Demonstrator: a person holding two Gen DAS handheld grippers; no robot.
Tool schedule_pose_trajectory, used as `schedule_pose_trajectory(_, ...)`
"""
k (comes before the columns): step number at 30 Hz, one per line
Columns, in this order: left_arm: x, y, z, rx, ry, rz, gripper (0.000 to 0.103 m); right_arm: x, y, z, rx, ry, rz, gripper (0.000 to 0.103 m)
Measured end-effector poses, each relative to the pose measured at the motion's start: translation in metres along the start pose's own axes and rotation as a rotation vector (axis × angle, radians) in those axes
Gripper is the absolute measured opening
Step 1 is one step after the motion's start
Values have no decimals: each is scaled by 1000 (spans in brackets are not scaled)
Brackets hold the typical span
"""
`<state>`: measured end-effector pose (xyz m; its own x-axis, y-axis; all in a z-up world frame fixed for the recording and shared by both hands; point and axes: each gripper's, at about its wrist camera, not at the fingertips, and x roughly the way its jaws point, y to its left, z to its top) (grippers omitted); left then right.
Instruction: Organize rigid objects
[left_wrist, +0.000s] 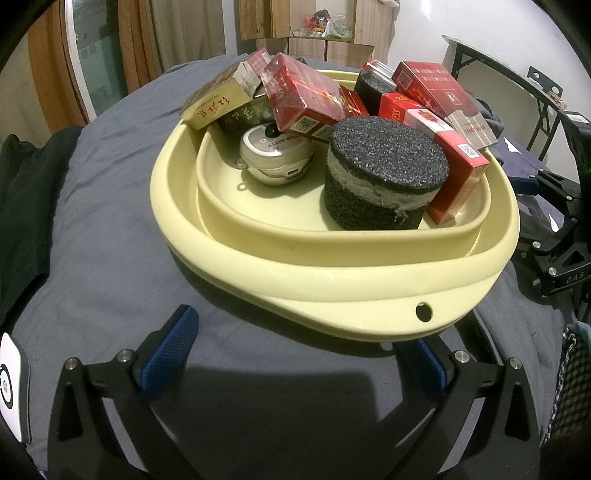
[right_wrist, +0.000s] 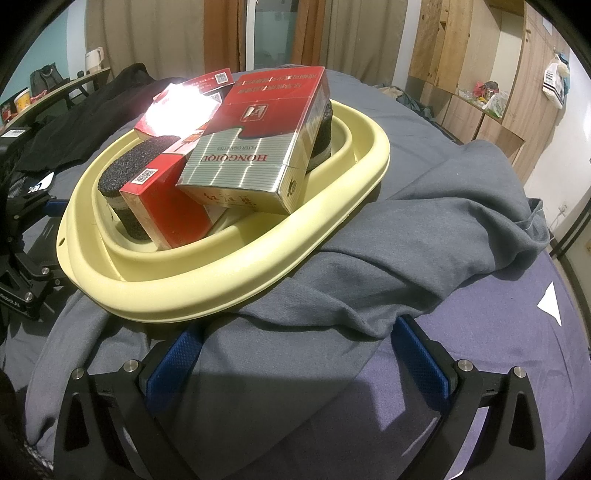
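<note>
Here we hold the left gripper (left_wrist: 301, 363) and right gripper (right_wrist: 299, 356) wide open and empty at 6 o'clock of the basin (left_wrist: 332, 280), where the leaning box (right_wrist: 255, 147) at its 12 o'clock could slide if we nudge the rim.

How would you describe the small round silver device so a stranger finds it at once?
Look at the pale yellow basin on the grey cloth. Inside it, left of the black foam cylinder, beneath the cigarette boxes, lies the silver device. It alone is shiny, metallic and rounded.

Matt plastic basin (left_wrist: 258, 258), glossy cartons (right_wrist: 258, 147)
</note>
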<state>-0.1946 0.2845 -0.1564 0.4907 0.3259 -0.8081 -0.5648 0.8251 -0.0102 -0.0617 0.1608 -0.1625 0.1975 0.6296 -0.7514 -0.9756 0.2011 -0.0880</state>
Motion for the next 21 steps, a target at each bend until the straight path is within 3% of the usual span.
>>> schedule_pose_trajectory(21,-1,0,-1,0,1,-1,103,-2,0,-3,1,-2,6,103)
